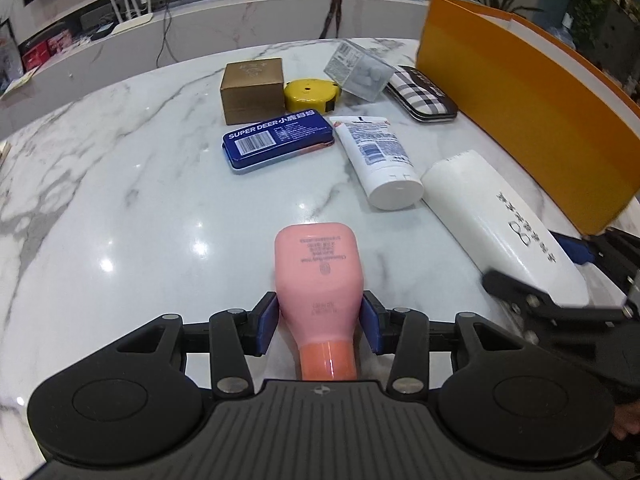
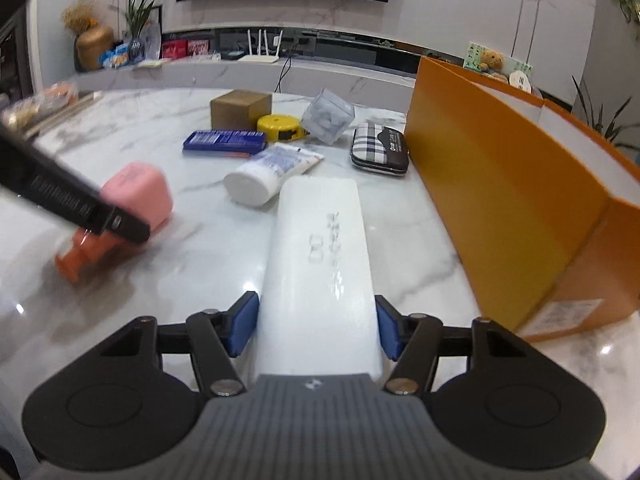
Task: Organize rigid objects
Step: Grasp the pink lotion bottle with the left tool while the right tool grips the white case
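My left gripper (image 1: 319, 322) is shut on a pink bottle (image 1: 318, 268) with an orange cap, which points away from me just above the marble table (image 1: 132, 184). The pink bottle also shows in the right wrist view (image 2: 138, 190). My right gripper (image 2: 316, 326) is shut on a long white case (image 2: 318, 264), also visible in the left wrist view (image 1: 500, 216). An open orange box (image 2: 500, 196) stands right of the white case and also shows in the left wrist view (image 1: 520, 96).
Further back on the table lie a white tube (image 1: 376, 156), a blue tin (image 1: 276, 140), a yellow tape measure (image 1: 310, 94), a brown box (image 1: 252, 90), a clear plastic box (image 1: 358, 70) and a plaid case (image 1: 424, 94). Shelves line the far wall.
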The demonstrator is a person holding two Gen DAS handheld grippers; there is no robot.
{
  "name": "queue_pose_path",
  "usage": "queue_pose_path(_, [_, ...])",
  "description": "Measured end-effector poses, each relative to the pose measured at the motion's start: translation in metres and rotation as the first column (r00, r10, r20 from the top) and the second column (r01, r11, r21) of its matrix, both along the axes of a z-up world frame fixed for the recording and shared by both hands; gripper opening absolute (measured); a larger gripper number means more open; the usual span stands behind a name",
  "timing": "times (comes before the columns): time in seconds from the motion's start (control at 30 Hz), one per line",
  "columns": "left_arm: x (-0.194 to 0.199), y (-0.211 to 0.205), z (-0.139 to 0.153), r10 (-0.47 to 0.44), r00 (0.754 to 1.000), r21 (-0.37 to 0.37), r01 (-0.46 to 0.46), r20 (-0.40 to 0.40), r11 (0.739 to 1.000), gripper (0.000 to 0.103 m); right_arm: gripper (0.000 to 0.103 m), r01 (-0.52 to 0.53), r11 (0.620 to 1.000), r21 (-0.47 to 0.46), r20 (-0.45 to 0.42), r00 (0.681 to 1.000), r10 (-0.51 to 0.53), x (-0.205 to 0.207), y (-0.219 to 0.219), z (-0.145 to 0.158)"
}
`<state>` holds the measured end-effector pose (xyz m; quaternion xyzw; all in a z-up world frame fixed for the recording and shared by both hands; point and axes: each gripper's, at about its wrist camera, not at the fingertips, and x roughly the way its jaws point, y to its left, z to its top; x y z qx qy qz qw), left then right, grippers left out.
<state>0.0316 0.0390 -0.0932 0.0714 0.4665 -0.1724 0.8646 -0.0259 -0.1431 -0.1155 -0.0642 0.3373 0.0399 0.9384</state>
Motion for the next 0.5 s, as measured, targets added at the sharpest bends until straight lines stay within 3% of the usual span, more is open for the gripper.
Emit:
queue_pose_path(0.03, [0.001,0.000,-0.002,0.012,1.000,-0.003,-0.012,0.012,1.000,0.059,0.063,-0.003,1.000,0.012,0.008,1.000,0.003,0.008,-0.002,-0.001])
queue_pose_path(0.17, [0.001,-0.007,-0.007,0.004,0.997,0.005,-0.004,0.082,1.000,0.061,0.062,-0.032,0.999,0.021,0.031,0.999,0.032,0.027,-0.001,-0.004])
queue_pose_path(0.27, [0.002,-0.004,-0.008,0.026,0.994,-0.018,-0.025,0.102,1.000,0.050,0.060,-0.032,0.999,0.022,0.025,0.999,0.031,0.030,0.000,-0.003])
queue_pose_path(0.5, [0.001,-0.001,-0.006,0.034,0.995,-0.022,-0.032,0.092,0.999,0.049,0.060,-0.061,0.998,0.021,0.000,0.998,0.061,0.030,-0.001,0.001])
